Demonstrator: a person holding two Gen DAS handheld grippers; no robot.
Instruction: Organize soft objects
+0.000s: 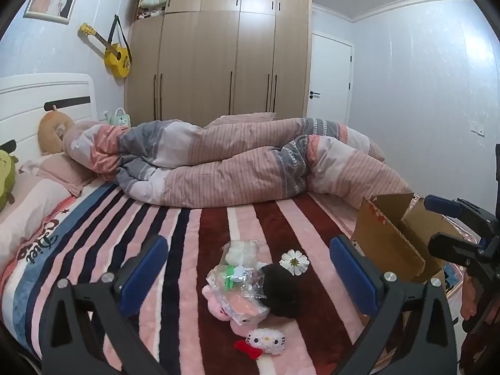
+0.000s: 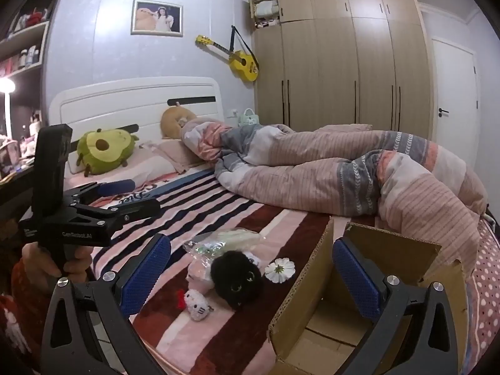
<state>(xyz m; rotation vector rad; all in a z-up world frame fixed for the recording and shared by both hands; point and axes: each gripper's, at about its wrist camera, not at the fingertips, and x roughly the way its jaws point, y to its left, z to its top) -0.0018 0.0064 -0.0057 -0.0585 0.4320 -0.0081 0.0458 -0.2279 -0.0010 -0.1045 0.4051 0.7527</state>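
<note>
Left gripper [image 1: 250, 268] jaws wide apart, empty, toy pile [image 1: 250, 284] apparently beyond them, right gripper [image 2: 251, 265] likewise spread, cardboard box [image 2: 315, 284] under its right finger

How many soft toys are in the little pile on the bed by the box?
3 at least: a black fluffy toy beside the white flower, a white kitty toy nearest the camera, and a pink plush under the plastic bags. The bags may hide more.
</note>
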